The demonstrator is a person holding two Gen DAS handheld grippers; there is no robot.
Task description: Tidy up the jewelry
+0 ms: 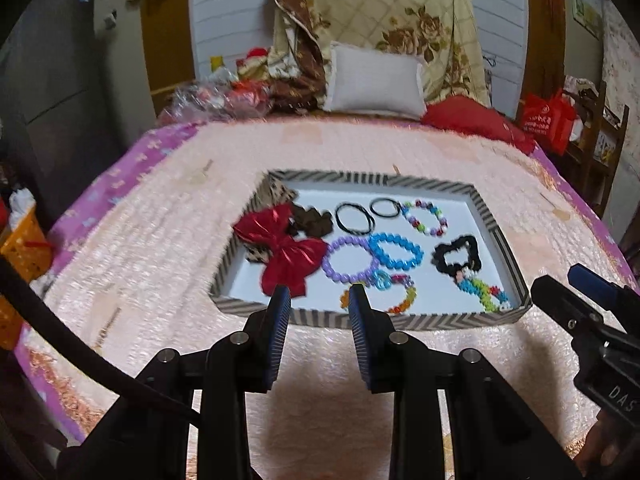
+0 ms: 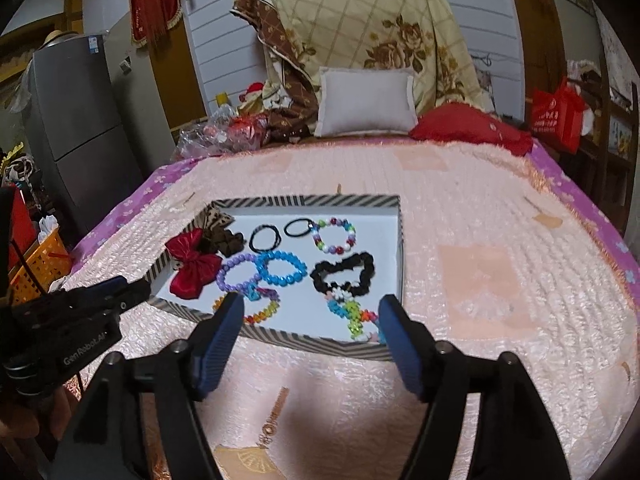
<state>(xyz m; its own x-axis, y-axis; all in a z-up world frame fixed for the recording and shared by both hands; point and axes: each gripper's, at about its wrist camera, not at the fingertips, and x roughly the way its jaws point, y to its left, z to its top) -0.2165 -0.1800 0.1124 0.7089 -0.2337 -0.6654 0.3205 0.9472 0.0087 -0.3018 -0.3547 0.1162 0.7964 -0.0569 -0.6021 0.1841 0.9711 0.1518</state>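
Note:
A white tray with a striped rim [image 1: 360, 320] [image 2: 312, 340] lies on the pink bedspread and holds the jewelry. Inside it are a red bow [image 1: 288, 256] [image 2: 192, 268], a black scrunchie [image 1: 440, 258] [image 2: 320, 276], a blue bead bracelet [image 1: 394, 237] [image 2: 280, 255], a purple one beside it, thin black hair ties [image 1: 354, 232] and several multicoloured bead pieces. My left gripper [image 1: 319, 292] hovers open over the tray's near edge with nothing between its fingers. My right gripper [image 2: 312, 301] stands wide open above the near right part of the tray, also empty.
The pink bedspread [image 2: 480, 240] spreads wide on the right of the tray. A white pillow [image 1: 374, 80] and a red cushion [image 2: 468, 124] lie at the bed's far end, with plastic-wrapped items [image 1: 216, 98] at the far left. An orange basket [image 1: 24, 240] stands left of the bed.

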